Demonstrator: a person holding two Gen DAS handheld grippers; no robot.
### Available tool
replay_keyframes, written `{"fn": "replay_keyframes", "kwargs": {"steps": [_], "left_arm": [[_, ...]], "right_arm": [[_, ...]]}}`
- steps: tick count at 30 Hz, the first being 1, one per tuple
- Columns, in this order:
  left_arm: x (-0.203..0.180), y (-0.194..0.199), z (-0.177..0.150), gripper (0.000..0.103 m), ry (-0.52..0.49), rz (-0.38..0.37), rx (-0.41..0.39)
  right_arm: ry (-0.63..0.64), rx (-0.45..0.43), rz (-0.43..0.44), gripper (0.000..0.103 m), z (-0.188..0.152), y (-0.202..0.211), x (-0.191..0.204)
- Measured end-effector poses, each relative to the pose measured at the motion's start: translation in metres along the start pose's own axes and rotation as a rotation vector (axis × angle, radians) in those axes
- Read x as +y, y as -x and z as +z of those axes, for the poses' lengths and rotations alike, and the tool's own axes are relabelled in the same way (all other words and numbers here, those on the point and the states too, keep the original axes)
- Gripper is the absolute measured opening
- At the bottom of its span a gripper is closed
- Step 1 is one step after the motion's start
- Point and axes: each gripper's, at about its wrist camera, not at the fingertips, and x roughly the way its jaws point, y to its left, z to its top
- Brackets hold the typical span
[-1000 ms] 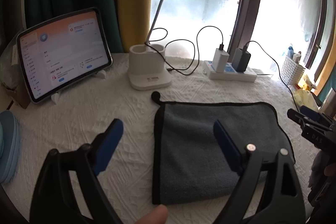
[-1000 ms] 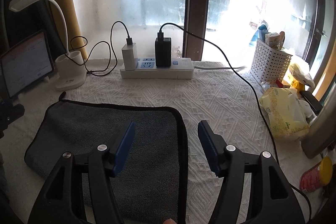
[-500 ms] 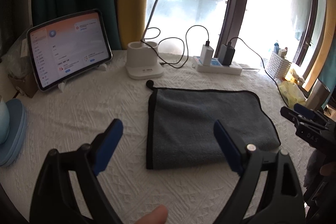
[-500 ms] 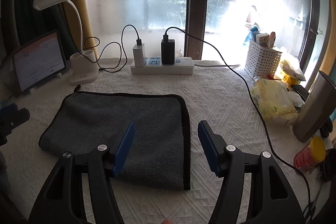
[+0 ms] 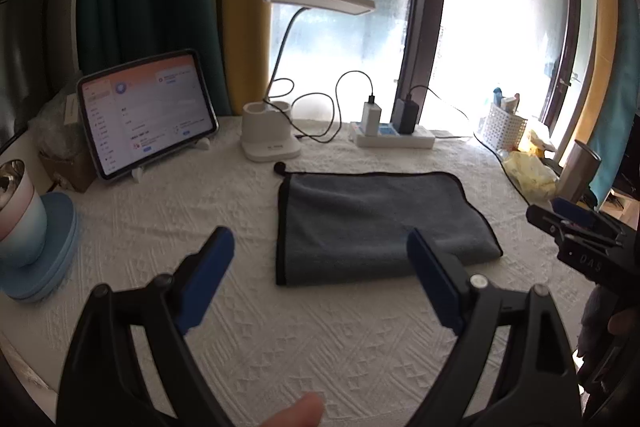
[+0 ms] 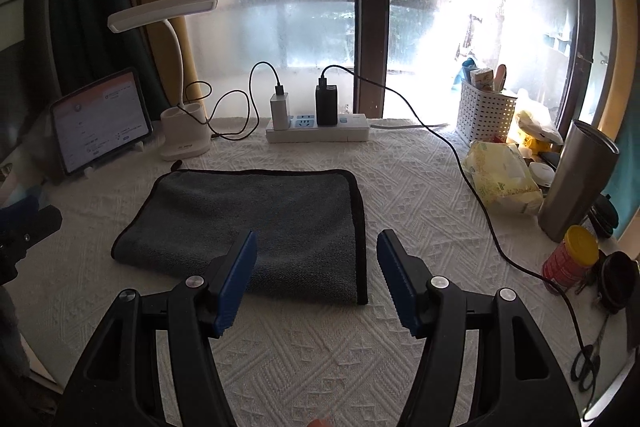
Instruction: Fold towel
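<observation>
1. left gripper (image 5: pixel 320 279) hangs above the table, jaws wide apart and holding nothing.
2. right gripper (image 6: pixel 316 279) is likewise wide and holding nothing, near the towel's near right corner but not touching it.
3. the grey towel (image 5: pixel 372 223) lies flat on the white tablecloth (image 5: pixel 160 211) in the middle of the table, a doubled rectangle with a soft fold on one side.
4. judged from this, the folding looks done or nearly so; at most one more fold is left.
5. far behind stand a lamp (image 6: pixel 184 131), tablet (image 5: pixel 148 111) and power strip (image 6: pixel 320 131).
</observation>
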Motion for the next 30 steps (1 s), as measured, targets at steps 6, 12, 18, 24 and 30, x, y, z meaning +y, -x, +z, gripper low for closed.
{"fn": "replay_keyframes", "kwargs": {"steps": [6, 12, 18, 24, 30], "left_arm": [[-0.010, 0.031, 0.001, 0.089, -0.017, -0.024, -0.047], [-0.016, 0.063, 0.004, 0.089, -0.031, -0.037, -0.089], [-0.025, 0.108, 0.014, 0.089, -0.057, -0.050, -0.184], [-0.032, 0.144, 0.029, 0.089, -0.061, -0.065, -0.278], [-0.041, 0.169, 0.039, 0.089, -0.091, -0.058, -0.341]], "right_arm": [[0.002, -0.056, 0.004, 0.066, 0.001, 0.042, 0.000], [-0.001, -0.095, 0.005, 0.066, -0.002, 0.078, 0.002], [0.006, -0.157, -0.003, 0.066, 0.002, 0.116, 0.002], [0.007, -0.242, -0.004, 0.066, 0.013, 0.149, 0.001], [0.013, -0.322, 0.005, 0.066, 0.026, 0.178, 0.003]]}}
